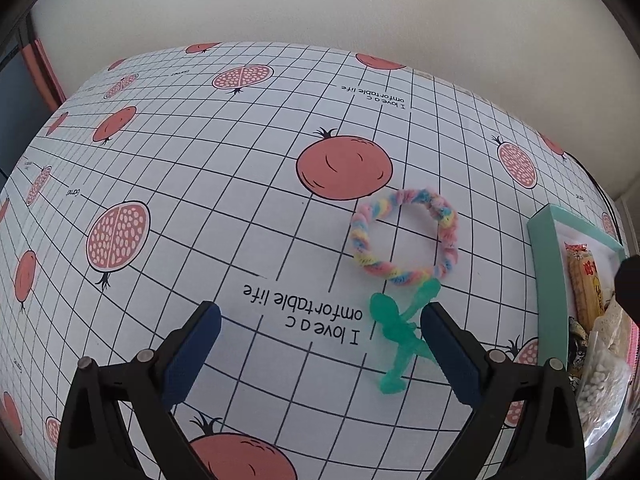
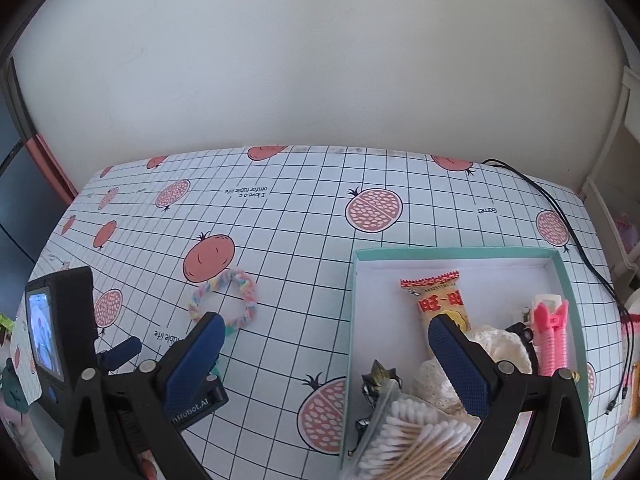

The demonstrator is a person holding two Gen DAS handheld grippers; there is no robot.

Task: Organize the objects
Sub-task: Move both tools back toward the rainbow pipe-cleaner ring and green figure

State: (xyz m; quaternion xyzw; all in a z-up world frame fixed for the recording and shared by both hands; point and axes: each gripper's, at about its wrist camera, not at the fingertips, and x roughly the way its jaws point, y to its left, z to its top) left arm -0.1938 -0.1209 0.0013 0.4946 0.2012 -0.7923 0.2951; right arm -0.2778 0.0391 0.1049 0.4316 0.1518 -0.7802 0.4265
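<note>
The tablecloth (image 1: 240, 152) reads "I love a comfortable life", printed upside down to the cameras. The left gripper (image 1: 320, 344) is spread wide and empty above it; a green toy figure (image 1: 394, 340) lies by its right finger, long axis pointing away toward the pastel ring (image 1: 404, 236). The right gripper (image 2: 326, 356), also wide open and empty, hangs over the teal box (image 2: 354, 320) of snack packet (image 2: 440, 300) and cotton swabs (image 2: 416, 440).

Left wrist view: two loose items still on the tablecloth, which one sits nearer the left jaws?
The green translucent plastic toy, lying right against the right-hand jaw. The pastel twisted pipe-cleaner ring lies farther out, beyond it.
</note>
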